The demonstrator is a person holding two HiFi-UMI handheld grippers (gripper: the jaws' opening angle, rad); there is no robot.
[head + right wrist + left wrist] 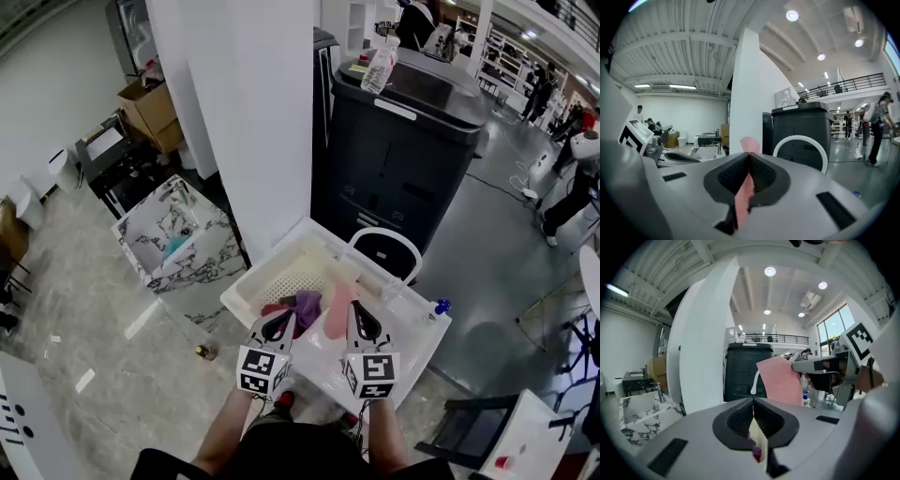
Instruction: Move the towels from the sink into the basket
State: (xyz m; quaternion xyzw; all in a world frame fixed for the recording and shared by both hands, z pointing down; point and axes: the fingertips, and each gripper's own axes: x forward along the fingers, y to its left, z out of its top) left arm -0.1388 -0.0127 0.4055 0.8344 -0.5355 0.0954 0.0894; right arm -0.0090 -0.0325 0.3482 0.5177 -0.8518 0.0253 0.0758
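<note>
Head view: the left gripper (279, 323) and right gripper (361, 323) hang side by side over the sink (417, 330). The basket (298, 274) lies just ahead and leftward, nearer the left gripper. Its top is open and a pillar (258, 122) stands close behind it.

Left gripper view: the jaws are clamped on a bunched towel (757, 439).

Right gripper view: the jaws are clamped on a pink towel (743, 192), which hangs lengthwise downward.

- The right gripper (353, 307) is covering the pink towel's (336, 314) near end in the head view.
- The left gripper's (753, 401) closed jaws are concealing most of the cream cloth (757, 437) pinched between them.
- The head view's bottom edge is cutting off the person's forearms (225, 431).
</note>
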